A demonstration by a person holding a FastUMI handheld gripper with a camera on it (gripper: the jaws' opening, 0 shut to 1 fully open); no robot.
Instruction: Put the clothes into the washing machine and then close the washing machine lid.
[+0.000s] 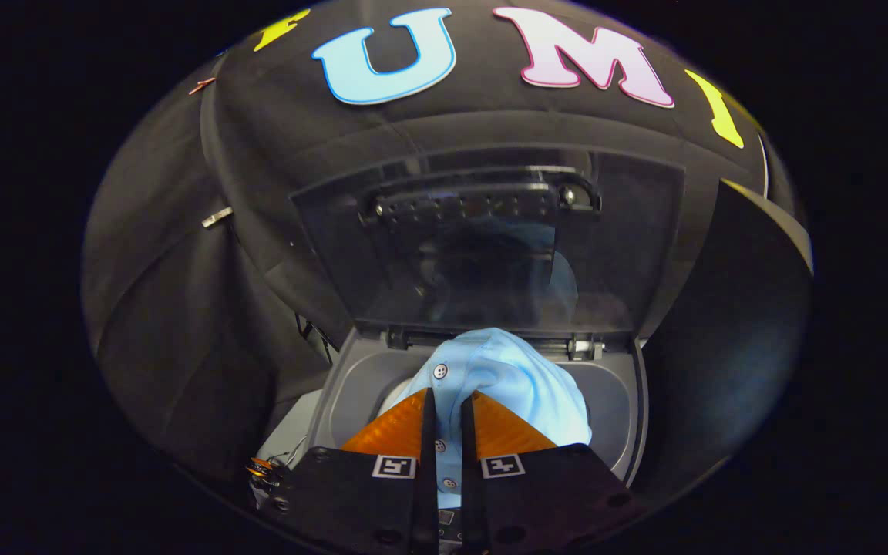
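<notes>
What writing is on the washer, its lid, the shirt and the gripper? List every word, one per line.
washing machine: none readable.
open lid: none readable.
light blue shirt, clamped between the fingers of the gripper: none.
square markers on the gripper: patterns, not words.

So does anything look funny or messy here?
Nothing odd. The fingers pinch a light blue shirt over the washing machine opening, and the lid stands open, as it should.
</notes>
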